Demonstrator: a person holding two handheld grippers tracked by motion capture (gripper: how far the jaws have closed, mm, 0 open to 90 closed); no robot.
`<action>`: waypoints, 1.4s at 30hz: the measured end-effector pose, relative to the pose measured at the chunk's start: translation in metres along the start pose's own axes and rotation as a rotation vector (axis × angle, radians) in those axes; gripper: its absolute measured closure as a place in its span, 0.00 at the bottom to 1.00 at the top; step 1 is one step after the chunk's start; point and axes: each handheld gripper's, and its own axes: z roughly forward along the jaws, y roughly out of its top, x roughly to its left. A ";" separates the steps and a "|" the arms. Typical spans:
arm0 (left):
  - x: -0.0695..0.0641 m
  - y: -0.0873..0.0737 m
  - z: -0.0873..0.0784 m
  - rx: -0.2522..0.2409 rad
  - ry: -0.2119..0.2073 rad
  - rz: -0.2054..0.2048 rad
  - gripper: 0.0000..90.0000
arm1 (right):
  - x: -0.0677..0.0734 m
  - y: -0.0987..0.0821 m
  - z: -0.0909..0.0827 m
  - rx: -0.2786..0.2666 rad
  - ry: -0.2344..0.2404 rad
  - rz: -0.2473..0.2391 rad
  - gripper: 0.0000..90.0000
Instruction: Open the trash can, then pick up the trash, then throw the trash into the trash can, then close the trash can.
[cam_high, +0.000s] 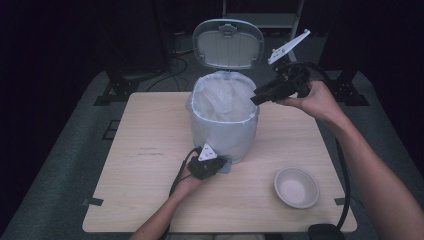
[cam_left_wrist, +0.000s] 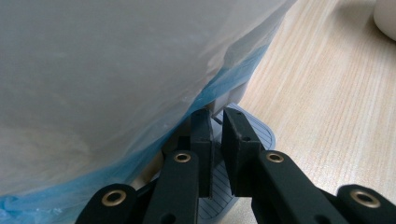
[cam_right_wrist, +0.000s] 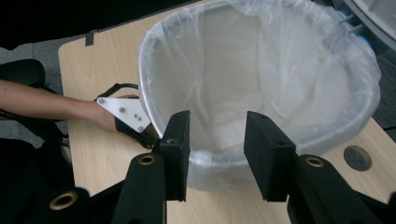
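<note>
l gripper (cam_left_wrist: 215, 140) jaws pressed together on bin pedal (cam_left_wrist: 254, 135); r gripper (cam_right_wrist: 215, 154) jaws spread, empty, over lined bin (cam_right_wrist: 261, 93) rim

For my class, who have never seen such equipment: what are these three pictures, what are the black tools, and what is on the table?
A person works at a light wooden table, holding a black two-jaw gripper in each hand. One picture looks down from above; the other two come from cameras riding on each gripper, looking along its jaws.

In the middle stands a pedal bin lined with a white plastic bag, its grey lid raised. A round beige bowl, empty, sits near the front right.

The left gripper, jaws shut, rests on the bin's grey ribbed foot pedal, seemingly pressing it to keep the lid up. The right gripper hangs over the bin's open mouth with nothing between its open jaws.
</note>
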 end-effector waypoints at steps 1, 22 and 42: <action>0.000 0.000 0.000 0.000 0.000 0.000 0.92 | 0.000 -0.002 -0.001 -0.001 -0.001 0.003 0.66; 0.000 0.000 0.000 0.001 -0.001 0.001 0.92 | 0.004 -0.053 -0.019 -0.034 -0.005 0.070 0.62; 0.000 0.000 0.000 0.001 -0.003 0.001 0.92 | 0.010 -0.096 -0.029 -0.064 -0.021 0.100 0.59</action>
